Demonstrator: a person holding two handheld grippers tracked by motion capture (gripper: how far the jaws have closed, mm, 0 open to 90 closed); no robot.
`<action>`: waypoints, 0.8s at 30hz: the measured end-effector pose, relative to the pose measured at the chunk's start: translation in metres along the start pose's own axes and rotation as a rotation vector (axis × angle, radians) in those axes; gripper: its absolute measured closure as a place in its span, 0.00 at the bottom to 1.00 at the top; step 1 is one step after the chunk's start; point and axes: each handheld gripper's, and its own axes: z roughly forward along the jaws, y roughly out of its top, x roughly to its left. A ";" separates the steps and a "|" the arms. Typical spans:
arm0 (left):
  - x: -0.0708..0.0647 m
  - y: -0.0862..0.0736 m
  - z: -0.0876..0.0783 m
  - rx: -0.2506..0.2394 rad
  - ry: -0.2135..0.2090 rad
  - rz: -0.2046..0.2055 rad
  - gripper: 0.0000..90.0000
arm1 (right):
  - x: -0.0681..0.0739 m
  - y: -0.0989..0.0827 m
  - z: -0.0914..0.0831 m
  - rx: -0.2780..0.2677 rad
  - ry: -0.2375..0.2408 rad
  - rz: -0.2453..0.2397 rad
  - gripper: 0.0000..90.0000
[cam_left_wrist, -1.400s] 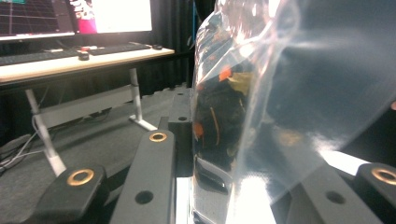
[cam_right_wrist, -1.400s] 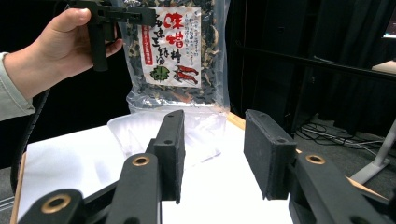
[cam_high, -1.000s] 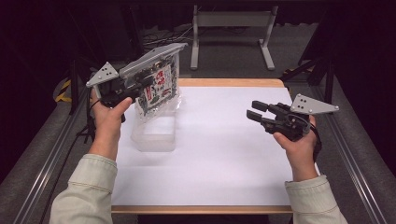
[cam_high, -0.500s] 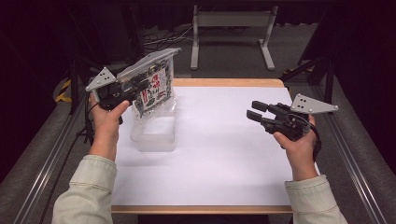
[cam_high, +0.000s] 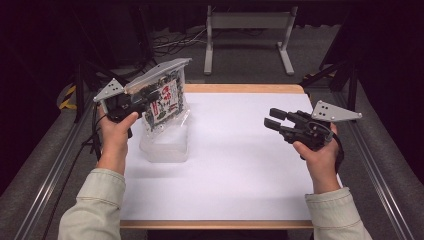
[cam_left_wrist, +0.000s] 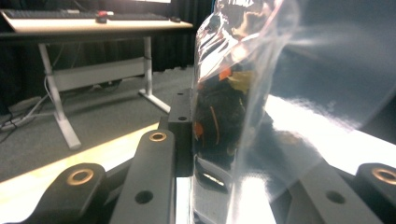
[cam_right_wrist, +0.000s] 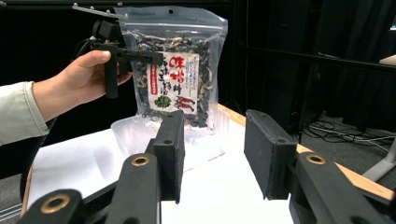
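one glossy crinkled pouch (cam_high: 165, 102) clamped in left hand-held gripper (cam_high: 142, 100); right hand-held gripper (cam_high: 274, 118) – matte black, apart

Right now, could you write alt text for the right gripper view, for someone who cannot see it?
A hand with the left gripper holds a clear snack bag with a red-lettered label upright over a clear plastic tray on a white table. In the foreground, the right gripper has black jaws standing apart with nothing between them.

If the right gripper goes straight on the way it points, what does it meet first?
Probably the snack bag held upright by the left gripper, over the clear tray. Bare white table lies between; depth is uncertain.
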 end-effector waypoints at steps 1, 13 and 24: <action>0.000 -0.002 0.001 0.005 0.005 0.004 0.80 | 0.000 0.000 0.000 -0.001 0.001 0.001 0.66; 0.004 -0.014 0.007 0.046 0.004 -0.008 0.80 | 0.000 -0.001 0.002 -0.005 0.009 0.004 0.65; 0.002 -0.025 0.015 0.065 0.000 0.006 0.80 | 0.000 0.000 0.000 -0.013 0.011 0.007 0.65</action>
